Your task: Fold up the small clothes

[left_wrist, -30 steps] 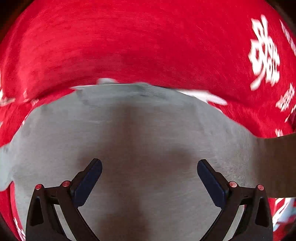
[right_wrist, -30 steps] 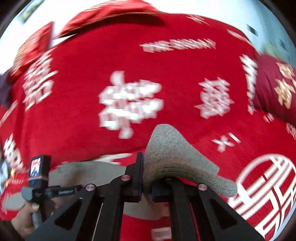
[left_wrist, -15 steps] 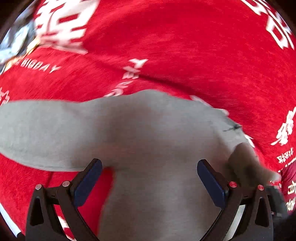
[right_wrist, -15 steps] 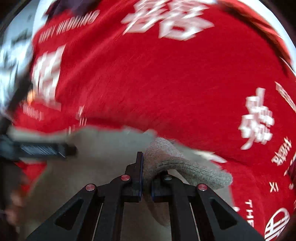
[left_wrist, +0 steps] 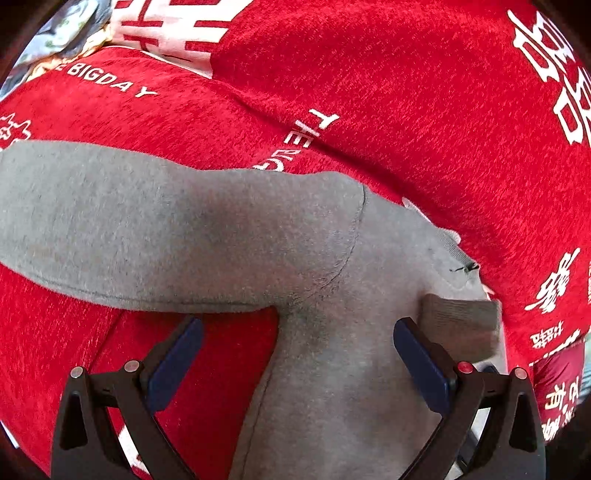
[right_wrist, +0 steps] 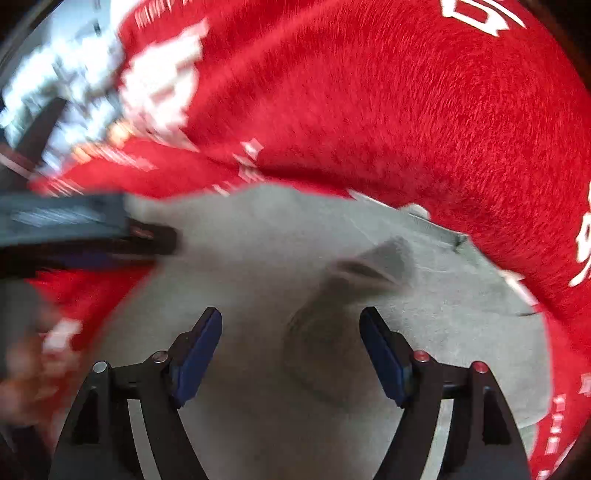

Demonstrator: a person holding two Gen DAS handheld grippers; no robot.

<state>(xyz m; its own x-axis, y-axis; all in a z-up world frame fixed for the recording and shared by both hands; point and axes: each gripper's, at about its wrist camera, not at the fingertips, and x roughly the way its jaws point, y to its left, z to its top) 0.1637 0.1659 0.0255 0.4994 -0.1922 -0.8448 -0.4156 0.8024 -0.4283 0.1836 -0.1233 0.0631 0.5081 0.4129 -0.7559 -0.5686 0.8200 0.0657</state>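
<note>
A small grey sweatshirt lies on a red blanket with white lettering. One long sleeve stretches out flat to the left. The other sleeve's ribbed cuff lies folded over the body at the right. My left gripper is open and empty, hovering over the armpit of the outstretched sleeve. In the right wrist view my right gripper is open and empty above the sweatshirt's body, just behind the folded sleeve. The left gripper shows blurred at the left there.
The red blanket covers the whole surface around the garment. A white patterned patch and a bluish printed fabric lie at the far top left. A dark red cushion sits at the right edge.
My right gripper carried the sleeve cuff over the sweatshirt's body, opened and let it go. My left gripper stayed open and swung over to the left sleeve's armpit.
</note>
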